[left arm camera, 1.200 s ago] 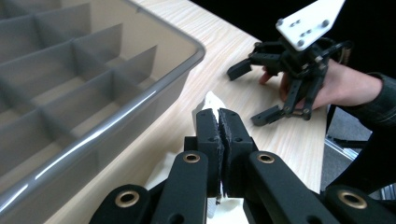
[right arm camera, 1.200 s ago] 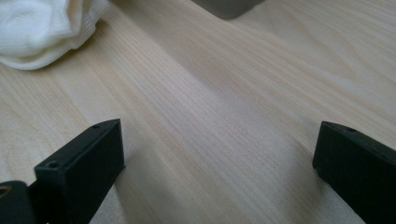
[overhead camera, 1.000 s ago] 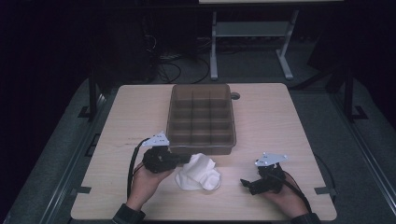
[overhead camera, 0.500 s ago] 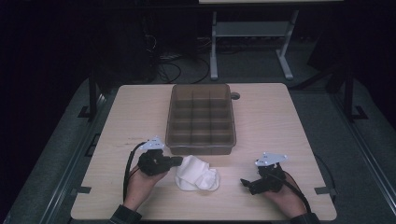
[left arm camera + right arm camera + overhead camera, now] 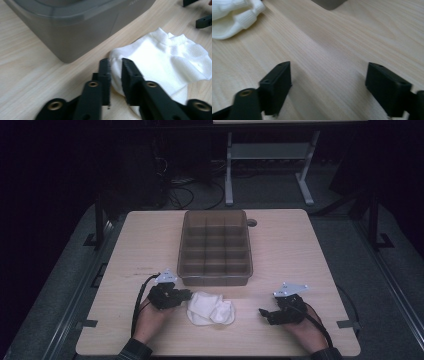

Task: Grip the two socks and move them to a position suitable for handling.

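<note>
Beside the bin (image 5: pixel 215 249), crumpled white socks (image 5: pixel 211 308)

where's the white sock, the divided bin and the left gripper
white sock (image 5: pixel 211 309), high view, middle of the fabric
divided bin (image 5: pixel 215 278), high view, near wall
left gripper (image 5: pixel 115 65), left gripper view, gap between its fingertips, at the sock's edge

Open worktop (image 5: pixel 300 245) flanks my divided storage bin (image 5: pixel 215 247) left and right. Its near wall blocks forward travel above the white socks (image 5: pixel 211 308); bare wood separates them from my right hand-held gripper (image 5: pixel 263 312).
</note>
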`<state>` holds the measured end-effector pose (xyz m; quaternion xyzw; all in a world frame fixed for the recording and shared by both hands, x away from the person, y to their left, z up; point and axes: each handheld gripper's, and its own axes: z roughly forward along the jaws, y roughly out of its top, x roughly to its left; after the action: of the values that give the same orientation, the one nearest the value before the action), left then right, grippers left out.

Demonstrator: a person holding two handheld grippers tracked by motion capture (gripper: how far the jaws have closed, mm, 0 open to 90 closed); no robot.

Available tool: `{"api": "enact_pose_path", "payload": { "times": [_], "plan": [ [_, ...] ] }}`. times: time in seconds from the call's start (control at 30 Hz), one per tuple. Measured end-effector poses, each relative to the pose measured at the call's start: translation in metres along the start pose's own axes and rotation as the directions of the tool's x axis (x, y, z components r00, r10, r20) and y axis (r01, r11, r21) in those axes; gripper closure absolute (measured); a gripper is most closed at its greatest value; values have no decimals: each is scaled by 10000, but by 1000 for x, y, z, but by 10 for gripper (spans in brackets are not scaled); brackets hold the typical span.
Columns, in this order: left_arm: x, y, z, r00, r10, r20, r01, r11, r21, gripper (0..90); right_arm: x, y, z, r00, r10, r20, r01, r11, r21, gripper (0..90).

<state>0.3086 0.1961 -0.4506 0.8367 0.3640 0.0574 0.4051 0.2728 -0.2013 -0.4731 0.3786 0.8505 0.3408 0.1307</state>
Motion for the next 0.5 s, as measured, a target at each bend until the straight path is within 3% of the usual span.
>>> {"api": "enact_pose_path", "payload": {
  "times": [0.17,0.33,0.5],
  "plan": [
    [3,2,-5,10000,38,-27,-39,9999,-131,652,2,5,-6,9958,229,-888,-271,9986,-461,449],
    [4,6,-4,9997,230,87,-229,9997,-124,598,12,17,-6,9848,131,-1730,-306,9947,-986,540],
    [3,8,2,9986,409,330,-406,9991,-88,570,26,32,2,9740,-249,-2250,-24,9927,-1202,572]
  ]
}}
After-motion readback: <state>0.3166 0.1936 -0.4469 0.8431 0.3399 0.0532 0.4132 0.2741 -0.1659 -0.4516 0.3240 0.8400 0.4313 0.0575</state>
